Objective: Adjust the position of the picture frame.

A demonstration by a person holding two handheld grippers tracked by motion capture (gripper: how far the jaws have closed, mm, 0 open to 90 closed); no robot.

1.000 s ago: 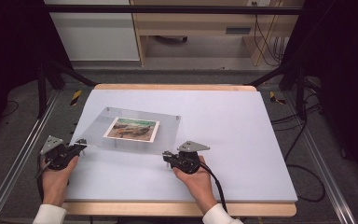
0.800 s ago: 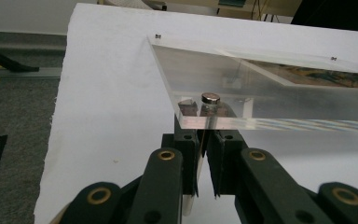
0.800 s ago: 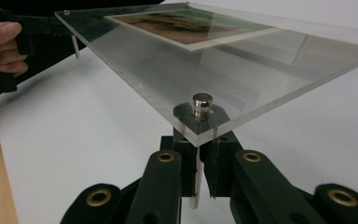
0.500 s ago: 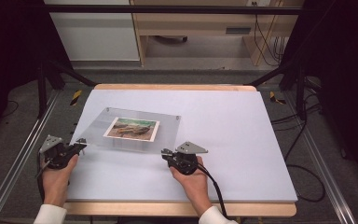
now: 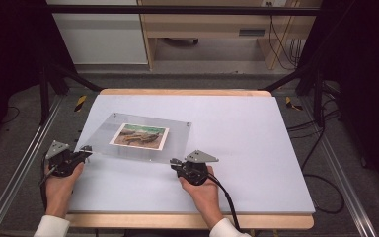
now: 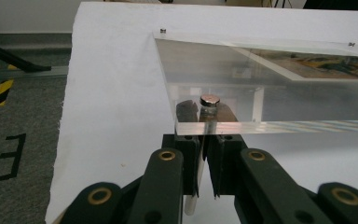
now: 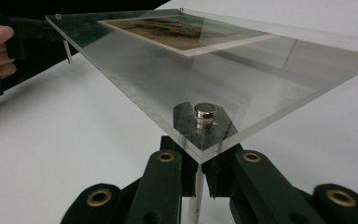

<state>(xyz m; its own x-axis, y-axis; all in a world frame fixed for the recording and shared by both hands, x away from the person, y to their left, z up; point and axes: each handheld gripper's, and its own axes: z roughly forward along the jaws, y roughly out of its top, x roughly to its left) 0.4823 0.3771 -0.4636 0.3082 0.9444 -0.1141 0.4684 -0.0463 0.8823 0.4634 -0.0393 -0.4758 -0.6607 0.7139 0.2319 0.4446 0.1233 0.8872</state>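
Left hand enters from the near edge, forearm roughly straight, holding the left gripper low over the near-left part of the worktop. It points right and slightly far, toward the near-left corner of the clear acrylic frame. In the left gripper view the fingers are closed on the thin metal standoff pin beneath that corner; its round cap sits on top of the panel.

The frame lies left of centre, with a printed picture sandwiched in its middle. Its near edge is lifted off the white sheet; whether the far edge rests on the worktop cannot be told. Small caps mark the far corners.

Right hand comes in from the near edge near centre, wrist angled slightly left. The right gripper points left and far at the near-right corner. Its fingers are closed on that corner's pin, cap above the panel.

Open room: bare worktop right of the frame out to the right edge, and a clear band along the far edge. On the left the frame corner is near the sheet's edge, with floor just beyond.
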